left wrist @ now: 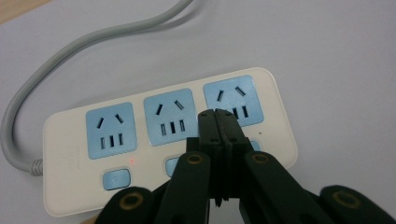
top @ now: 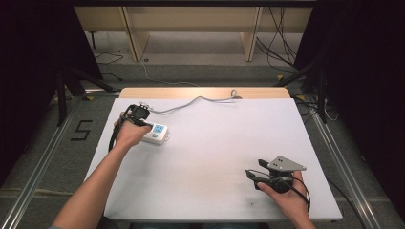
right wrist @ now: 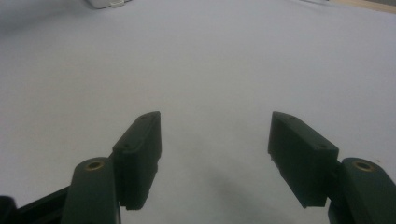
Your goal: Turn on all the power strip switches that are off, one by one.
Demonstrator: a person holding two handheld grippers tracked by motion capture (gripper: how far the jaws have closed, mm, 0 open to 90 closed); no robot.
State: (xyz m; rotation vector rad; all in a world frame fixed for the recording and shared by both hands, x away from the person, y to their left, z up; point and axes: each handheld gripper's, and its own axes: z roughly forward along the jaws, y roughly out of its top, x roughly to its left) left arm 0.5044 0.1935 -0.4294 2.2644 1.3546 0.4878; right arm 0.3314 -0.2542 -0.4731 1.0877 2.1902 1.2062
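Note:
A white power strip with three blue sockets lies at the table's left, and its grey cable runs toward the back edge. My left gripper is shut with nothing between its jaws. Its tips are over the power strip, between the middle and right sockets. I cannot tell whether they touch it. A small red light glows above the left blue button. Near the front right, my right gripper rests low over bare table. It stands open and holds nothing.
A white sheet covers the table, with a strip of wood showing at the back. Black stands and loose cables stand on the floor either side. A number mark is on the floor at left.

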